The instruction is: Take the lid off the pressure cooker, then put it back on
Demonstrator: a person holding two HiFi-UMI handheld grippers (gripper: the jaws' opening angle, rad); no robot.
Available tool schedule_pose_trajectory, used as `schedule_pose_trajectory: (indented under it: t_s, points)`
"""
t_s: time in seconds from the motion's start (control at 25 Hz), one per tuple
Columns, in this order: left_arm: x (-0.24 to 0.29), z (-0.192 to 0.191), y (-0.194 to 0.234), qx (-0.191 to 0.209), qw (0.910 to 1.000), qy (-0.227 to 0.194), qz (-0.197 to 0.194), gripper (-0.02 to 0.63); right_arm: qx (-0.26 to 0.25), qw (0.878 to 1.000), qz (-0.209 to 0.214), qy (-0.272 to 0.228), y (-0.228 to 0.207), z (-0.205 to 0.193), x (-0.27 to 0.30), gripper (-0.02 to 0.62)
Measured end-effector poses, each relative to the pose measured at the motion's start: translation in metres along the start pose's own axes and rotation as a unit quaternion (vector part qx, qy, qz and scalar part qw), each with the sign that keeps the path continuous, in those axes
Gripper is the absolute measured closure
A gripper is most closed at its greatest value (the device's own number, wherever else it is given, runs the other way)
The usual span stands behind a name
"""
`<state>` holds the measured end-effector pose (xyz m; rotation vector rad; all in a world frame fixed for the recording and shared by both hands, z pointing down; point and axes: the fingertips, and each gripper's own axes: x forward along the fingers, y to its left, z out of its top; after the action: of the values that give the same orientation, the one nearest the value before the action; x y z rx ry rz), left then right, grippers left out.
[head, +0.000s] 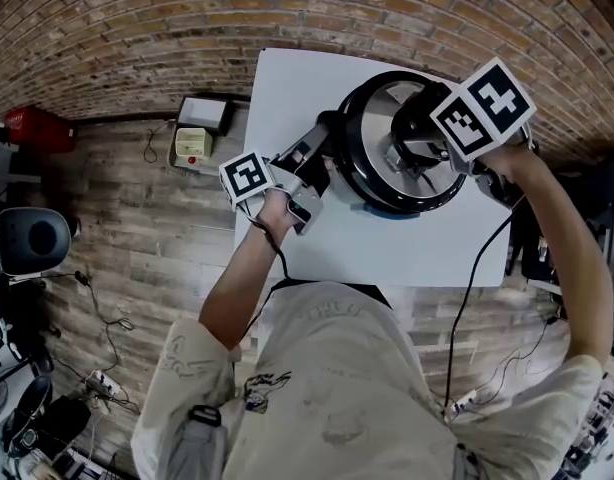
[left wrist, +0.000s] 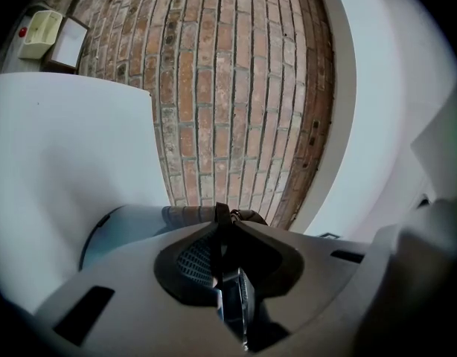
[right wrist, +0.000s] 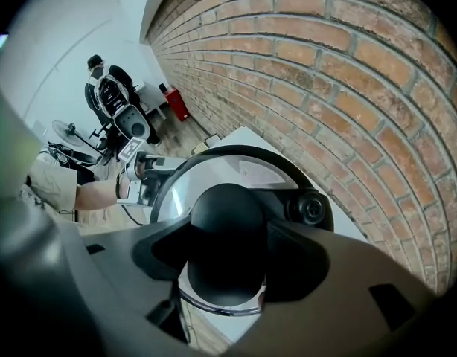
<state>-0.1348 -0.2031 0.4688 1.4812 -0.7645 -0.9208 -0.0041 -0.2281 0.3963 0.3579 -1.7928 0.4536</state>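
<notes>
Knob of the lid is clamped from above by the right gripper, the lid sitting on the pressure cooker on the table; the cooker's side handle, stretched leftward, is pinched by the left gripper

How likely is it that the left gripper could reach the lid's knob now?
Unlikely, I'd say. The right gripper sits clamped on the knob from above, covering it, while the left gripper is shut on the cooker's side handle.
</notes>
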Motion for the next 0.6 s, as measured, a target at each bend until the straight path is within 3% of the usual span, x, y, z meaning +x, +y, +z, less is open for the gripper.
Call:
schedule_pose_trajectory:
  t_s: [0.24, 0.44, 0.6]
  points:
    - [0.001, -0.001, 0.000, 0.001, 1.0000, 0.003, -0.001, 0.537, 0.010, 1.000, -0.007, 0.018, 0.001, 0.000, 0.000, 0.302]
    - [0.001, -0.002, -0.001, 0.000, 1.0000, 0.007, -0.005, 0.537, -0.114, 0.992, -0.016, 0.048, 0.011, 0.002, 0.016, 0.302]
    - [0.001, -0.002, -0.003, -0.006, 0.9999, 0.007, -0.010, 0.537, -0.121, 0.991, 0.000, 0.059, 0.010, 0.003, 0.019, 0.301]
